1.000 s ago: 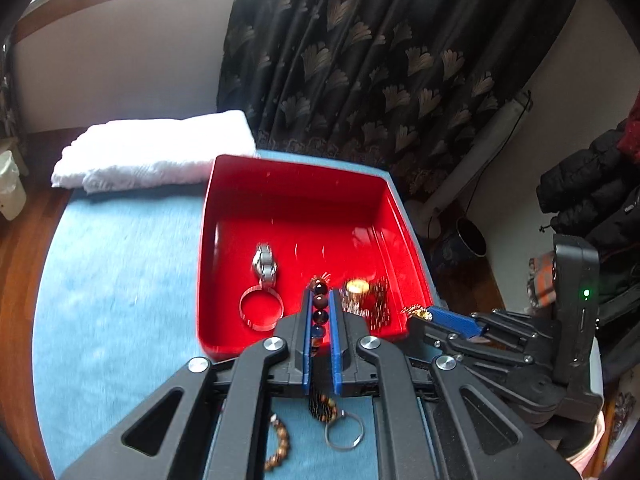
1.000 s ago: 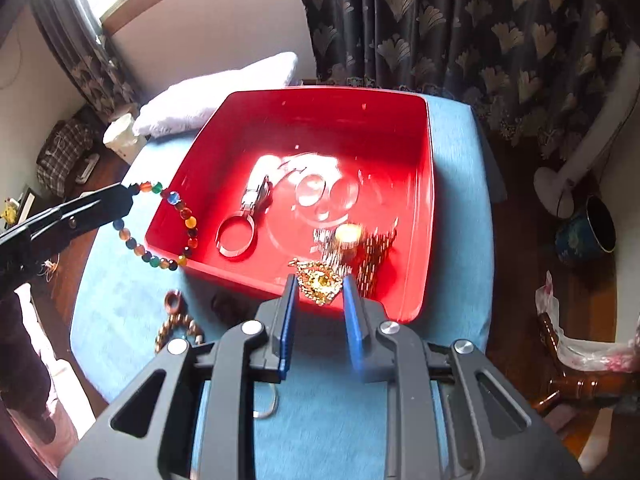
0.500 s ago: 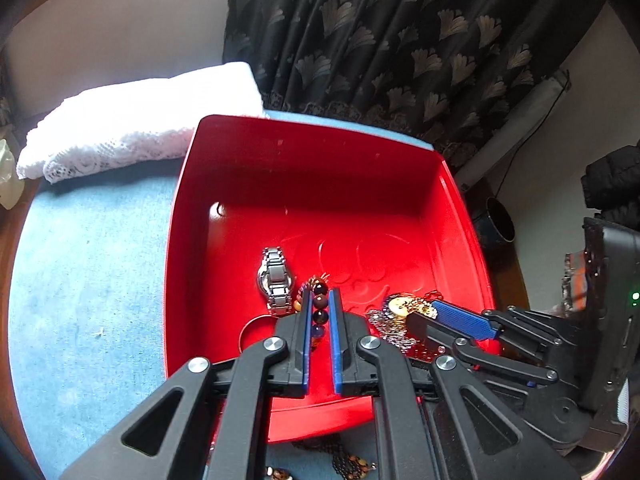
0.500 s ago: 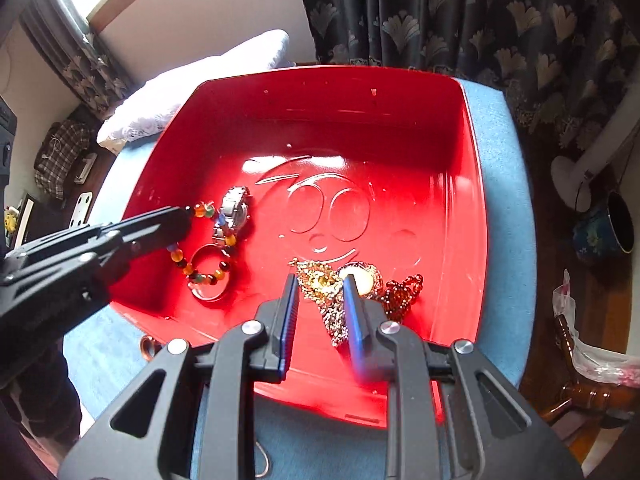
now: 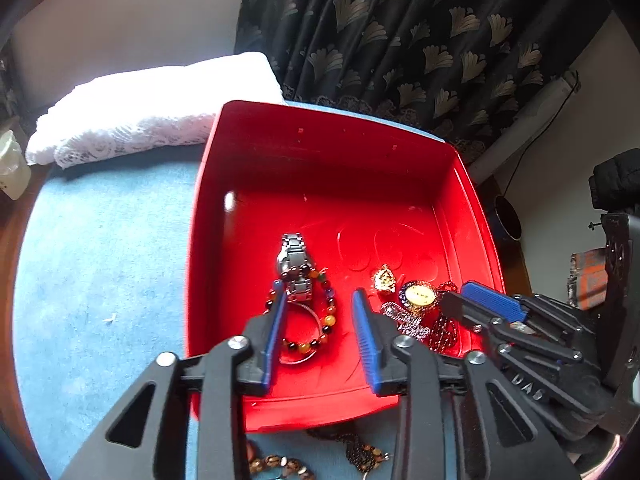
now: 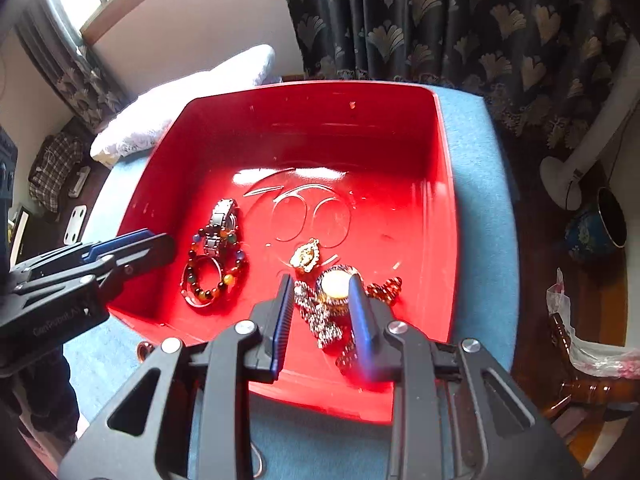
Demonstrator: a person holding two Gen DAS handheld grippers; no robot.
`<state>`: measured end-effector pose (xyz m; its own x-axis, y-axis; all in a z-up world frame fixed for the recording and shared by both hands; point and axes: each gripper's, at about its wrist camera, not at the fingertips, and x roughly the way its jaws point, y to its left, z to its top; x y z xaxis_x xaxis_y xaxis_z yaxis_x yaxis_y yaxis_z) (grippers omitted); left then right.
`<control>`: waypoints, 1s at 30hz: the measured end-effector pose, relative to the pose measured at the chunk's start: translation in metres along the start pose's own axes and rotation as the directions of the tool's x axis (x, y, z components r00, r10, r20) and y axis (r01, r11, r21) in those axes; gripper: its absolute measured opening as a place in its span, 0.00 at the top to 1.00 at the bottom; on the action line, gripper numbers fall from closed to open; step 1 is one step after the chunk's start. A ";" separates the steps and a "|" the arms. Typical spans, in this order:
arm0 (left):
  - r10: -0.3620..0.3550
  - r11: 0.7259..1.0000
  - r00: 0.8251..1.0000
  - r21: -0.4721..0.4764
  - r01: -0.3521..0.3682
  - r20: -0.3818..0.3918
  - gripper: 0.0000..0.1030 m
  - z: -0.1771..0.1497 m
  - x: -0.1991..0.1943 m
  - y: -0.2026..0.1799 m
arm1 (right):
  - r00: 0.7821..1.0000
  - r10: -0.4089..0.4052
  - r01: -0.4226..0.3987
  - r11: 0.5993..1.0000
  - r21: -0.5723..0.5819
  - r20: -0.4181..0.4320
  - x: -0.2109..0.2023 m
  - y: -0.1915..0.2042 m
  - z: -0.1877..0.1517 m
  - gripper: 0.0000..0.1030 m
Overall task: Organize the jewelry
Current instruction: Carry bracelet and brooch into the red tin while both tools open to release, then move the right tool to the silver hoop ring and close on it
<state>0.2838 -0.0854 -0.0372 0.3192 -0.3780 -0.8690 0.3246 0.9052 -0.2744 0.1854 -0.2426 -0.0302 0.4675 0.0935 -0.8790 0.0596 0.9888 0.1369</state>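
A red tray point(image 5: 248, 132) point(image 6: 444, 184) sits on a blue cloth. In it lie a silver watch point(image 5: 294, 258) point(image 6: 224, 216), a multicoloured bead bracelet point(image 5: 326, 316) point(image 6: 228, 276), a gold pendant point(image 5: 385, 278) point(image 6: 306, 258) and a pile of gold and dark chains point(image 5: 418, 300) point(image 6: 332, 292). My left gripper point(image 5: 318, 298) is open just above the bead bracelet, empty. My right gripper point(image 6: 320, 284) is open over the chain pile, empty; it also shows in the left wrist view point(image 5: 472, 296).
A white lace towel point(image 5: 152, 100) lies behind the tray on the left. More beaded jewelry point(image 5: 280, 466) lies on the blue cloth point(image 5: 100, 248) in front of the tray. A dark patterned curtain point(image 6: 440, 20) hangs behind. A fan base point(image 6: 560, 184) stands on the floor at right.
My left gripper opened and let the bead bracelet drop into the tray by the watch. My right gripper opened and released the gold pendant and chain onto the pile.
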 end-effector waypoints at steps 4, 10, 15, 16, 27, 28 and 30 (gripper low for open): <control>0.077 0.997 0.996 0.005 -0.077 0.041 0.51 -0.015 -0.023 0.007 | 0.999 0.007 -0.007 1.000 0.008 0.034 -0.021 -0.001 -0.013 0.73; 0.172 0.984 0.981 0.022 -0.175 0.094 0.29 -0.051 -0.053 0.019 | 0.997 0.035 -0.035 0.999 -0.007 0.066 -0.052 0.010 -0.045 0.68; 0.211 0.977 0.974 0.024 -0.213 0.077 0.21 -0.083 -0.065 0.030 | 0.997 0.067 -0.067 0.998 -0.008 0.041 -0.059 0.021 -0.071 0.65; 0.218 0.975 0.973 0.028 -0.221 0.070 0.21 -0.088 -0.065 0.032 | 0.997 0.070 -0.070 0.998 -0.008 0.034 -0.058 0.023 -0.075 0.64; 0.237 0.971 0.971 0.033 -0.236 -0.022 0.21 -0.132 -0.059 0.043 | 0.993 0.082 -0.081 0.997 0.014 -0.089 -0.028 0.039 -0.119 0.55; 0.237 0.971 0.971 0.034 -0.236 -0.028 0.21 -0.136 -0.058 0.043 | 0.992 0.082 -0.081 0.997 0.014 -0.095 -0.027 0.039 -0.123 0.55; 0.237 0.971 0.971 0.038 -0.235 -0.039 0.21 -0.143 -0.056 0.044 | 0.991 0.081 -0.081 0.997 0.009 -0.109 -0.022 0.044 -0.130 0.53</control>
<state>0.1532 0.0027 -0.0596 0.3523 -0.1450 -0.9246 0.2742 0.9606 -0.0462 0.0633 -0.1865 -0.0641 0.3716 0.1854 -0.9097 0.0293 0.9770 0.2112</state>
